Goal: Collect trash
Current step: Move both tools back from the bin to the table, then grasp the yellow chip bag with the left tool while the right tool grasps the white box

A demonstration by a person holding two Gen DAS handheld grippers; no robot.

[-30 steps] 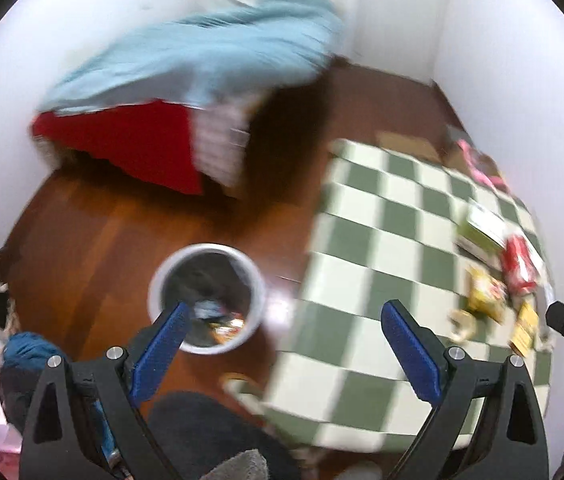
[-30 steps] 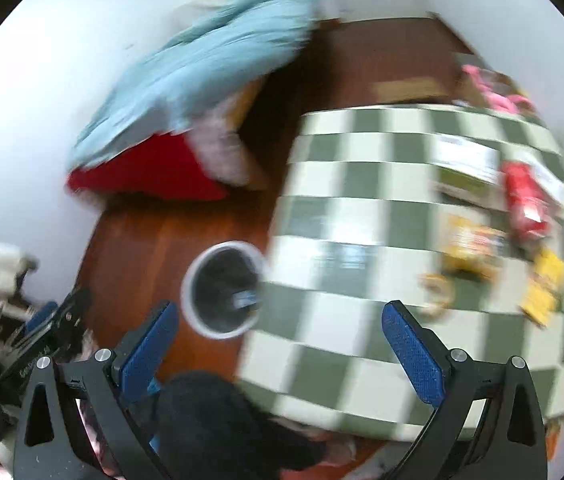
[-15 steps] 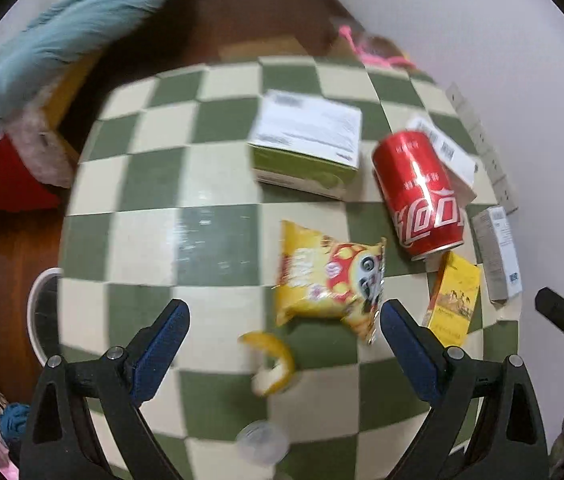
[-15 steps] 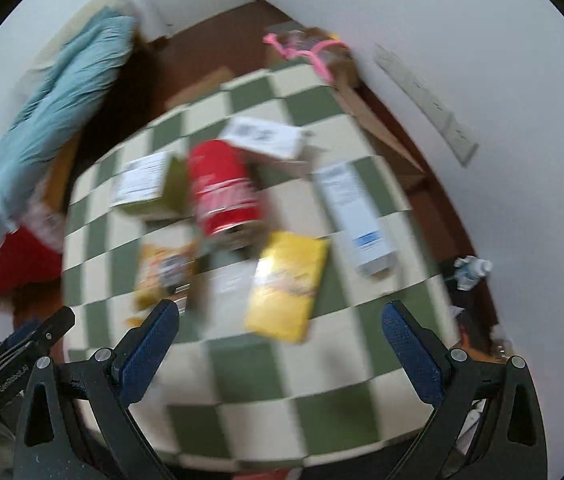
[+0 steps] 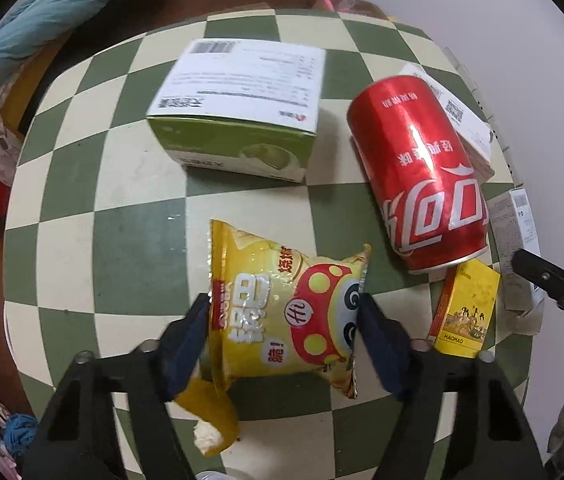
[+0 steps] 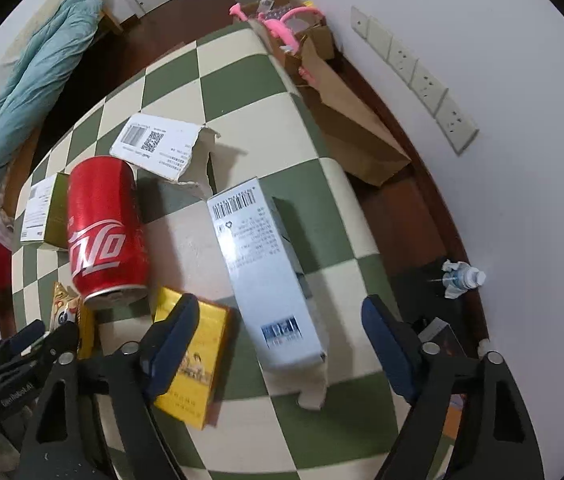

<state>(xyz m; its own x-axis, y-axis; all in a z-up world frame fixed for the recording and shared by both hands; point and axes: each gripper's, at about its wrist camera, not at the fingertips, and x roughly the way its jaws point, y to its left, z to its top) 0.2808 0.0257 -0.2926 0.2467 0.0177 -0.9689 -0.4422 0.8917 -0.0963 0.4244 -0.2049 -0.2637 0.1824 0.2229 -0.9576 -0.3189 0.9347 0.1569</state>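
Both grippers swung from the bin to the checkered surface [image 5: 137, 248], so now my left gripper [image 5: 284, 334] is closing around the yellow snack bag [image 5: 282, 312] while my right gripper [image 6: 277, 338] closes over the white carton [image 6: 265, 276], neither pinched yet.

Light: even, soft indoor brightness on the table [image 5: 137, 240]
Glare: white streak along the red can [image 5: 418, 168]
Shadows: short and soft beside the white carton [image 6: 265, 272]
Blur: left claw [image 5: 282, 344] fingers smeared
Distortion: strong fisheye bulge, black vignette at corners
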